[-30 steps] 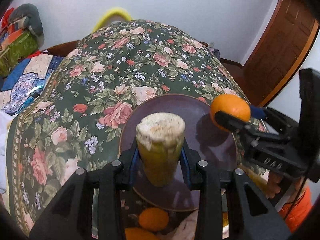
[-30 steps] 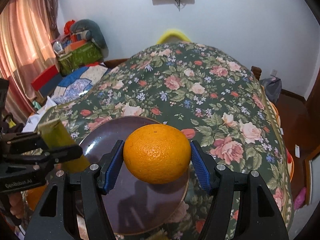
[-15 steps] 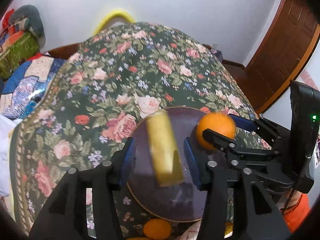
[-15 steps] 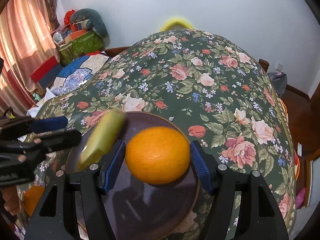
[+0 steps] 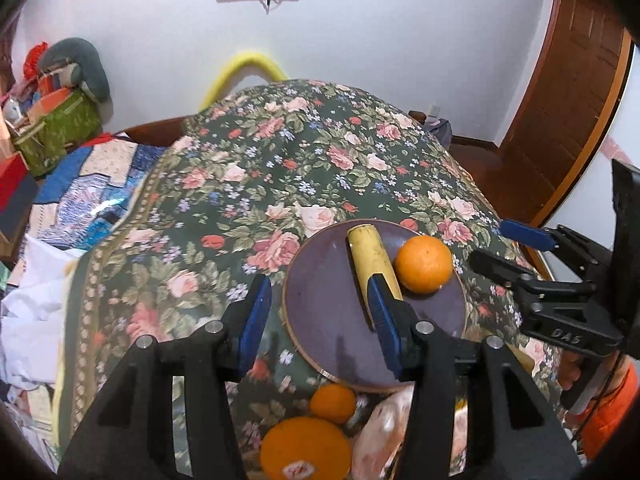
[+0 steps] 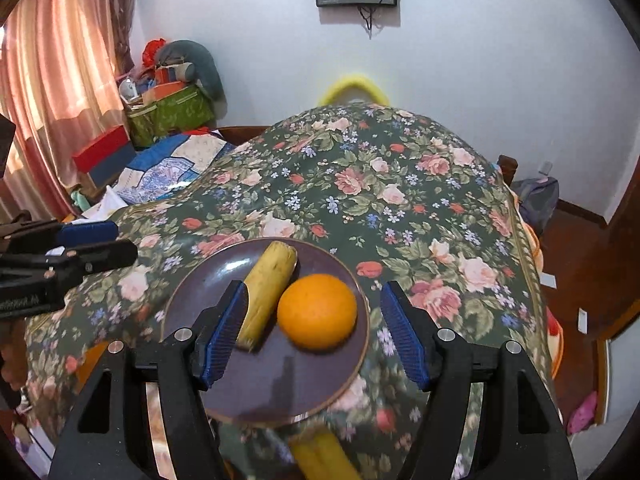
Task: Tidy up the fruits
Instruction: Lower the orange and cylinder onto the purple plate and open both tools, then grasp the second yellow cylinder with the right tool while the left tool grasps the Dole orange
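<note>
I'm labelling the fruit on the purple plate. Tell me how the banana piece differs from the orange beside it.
The yellow cut banana piece is long and cylindrical; the round orange is a ball. The banana piece lies on its side, one cut end toward the plate's far rim; the orange has no clear direction. Both rest side by side on the round purple plate.

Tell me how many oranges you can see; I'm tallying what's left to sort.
3: one orange on the plate beside the banana piece, and two below the plate's near edge. Others may be hidden.

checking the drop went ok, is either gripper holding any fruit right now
Nothing is held. Both the left gripper and right gripper are open; the banana piece and orange lie on the plate.
</note>
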A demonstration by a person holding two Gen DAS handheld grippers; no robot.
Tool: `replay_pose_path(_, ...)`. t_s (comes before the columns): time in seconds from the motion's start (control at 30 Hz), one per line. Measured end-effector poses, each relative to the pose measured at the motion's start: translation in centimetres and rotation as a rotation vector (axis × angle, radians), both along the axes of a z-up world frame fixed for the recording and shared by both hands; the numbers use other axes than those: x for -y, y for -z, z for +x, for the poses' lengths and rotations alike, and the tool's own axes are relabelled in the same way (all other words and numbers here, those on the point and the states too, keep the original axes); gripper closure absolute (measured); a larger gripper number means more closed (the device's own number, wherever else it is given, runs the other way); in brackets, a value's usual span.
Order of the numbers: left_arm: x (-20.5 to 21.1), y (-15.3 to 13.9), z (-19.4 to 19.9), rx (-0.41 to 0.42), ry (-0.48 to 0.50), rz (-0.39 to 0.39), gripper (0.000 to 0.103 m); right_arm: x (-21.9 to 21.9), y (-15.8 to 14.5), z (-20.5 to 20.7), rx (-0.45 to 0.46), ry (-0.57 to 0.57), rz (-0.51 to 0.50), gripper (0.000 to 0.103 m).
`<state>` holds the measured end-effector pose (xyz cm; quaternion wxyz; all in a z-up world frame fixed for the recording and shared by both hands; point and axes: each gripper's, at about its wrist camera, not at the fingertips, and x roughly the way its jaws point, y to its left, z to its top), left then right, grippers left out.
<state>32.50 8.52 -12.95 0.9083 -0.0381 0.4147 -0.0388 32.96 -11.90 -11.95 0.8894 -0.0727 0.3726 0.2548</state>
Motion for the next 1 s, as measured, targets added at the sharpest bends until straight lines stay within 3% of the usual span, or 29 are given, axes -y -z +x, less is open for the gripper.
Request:
replay_pose_path(0.43, -1.7, -0.7, -7.1, -0.006, -0.039, 0.012, 0.053, 2.9, -1.1, -5.9, 0.032, 0.025, -0.013, 0.037)
replay_pose_path(0.57, -2.3, 0.4, -8.9, -0.030, -0.059, 0.009, 0.046, 4.1, -0.3, -7.3, 0.023, 0.036, -0.029, 0.034)
replay_pose_path(1.0, -2.1, 6.5, -12.1, -0.166, -0.035, -0.012, 0.041, 7.3, 5.7, -9.6, -0.066, 0.069, -0.125, 0.031)
